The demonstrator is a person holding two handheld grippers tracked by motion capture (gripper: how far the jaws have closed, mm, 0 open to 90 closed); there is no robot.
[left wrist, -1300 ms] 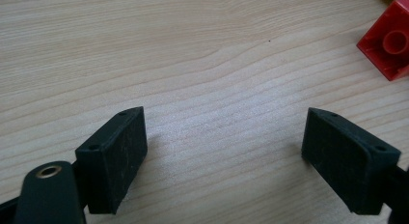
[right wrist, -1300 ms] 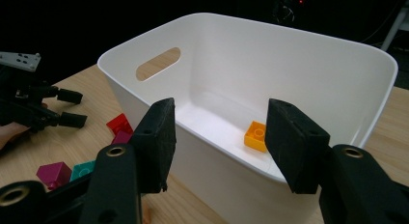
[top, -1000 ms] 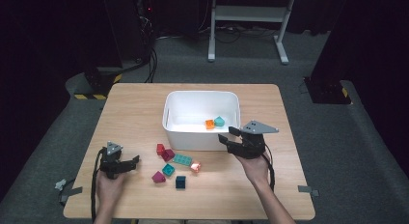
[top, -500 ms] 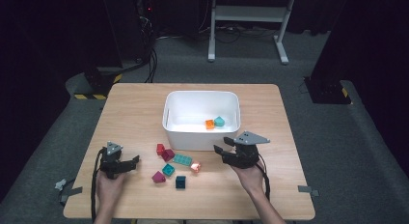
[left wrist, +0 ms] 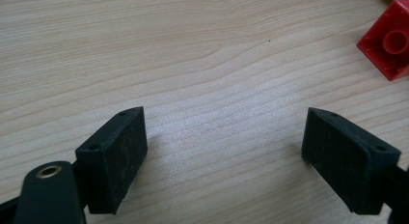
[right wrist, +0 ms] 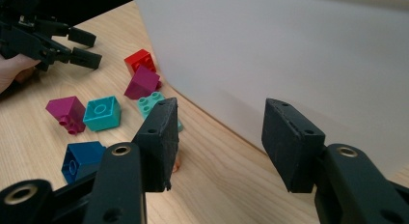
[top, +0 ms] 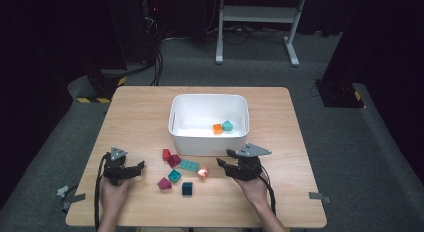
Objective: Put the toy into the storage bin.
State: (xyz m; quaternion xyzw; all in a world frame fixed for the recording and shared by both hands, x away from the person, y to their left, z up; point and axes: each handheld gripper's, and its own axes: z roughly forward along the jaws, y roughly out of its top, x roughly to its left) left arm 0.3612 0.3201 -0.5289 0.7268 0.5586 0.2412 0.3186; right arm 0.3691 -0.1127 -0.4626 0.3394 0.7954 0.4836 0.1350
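- So far, two blocks lie inside the white bin [top: 176,123]; seven wait just before it
- your right gripper [top: 226,165] gapes empty beside the orange block [top: 202,172]; left gripper [top: 140,166] spread, idle

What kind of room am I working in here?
Most likely a lab or recording studio, not a home. A lone wooden table stands on grey carpet with dark surroundings, cables trail across the floor, and yellow-black hazard tape marks an equipment base beside a white metal stand.
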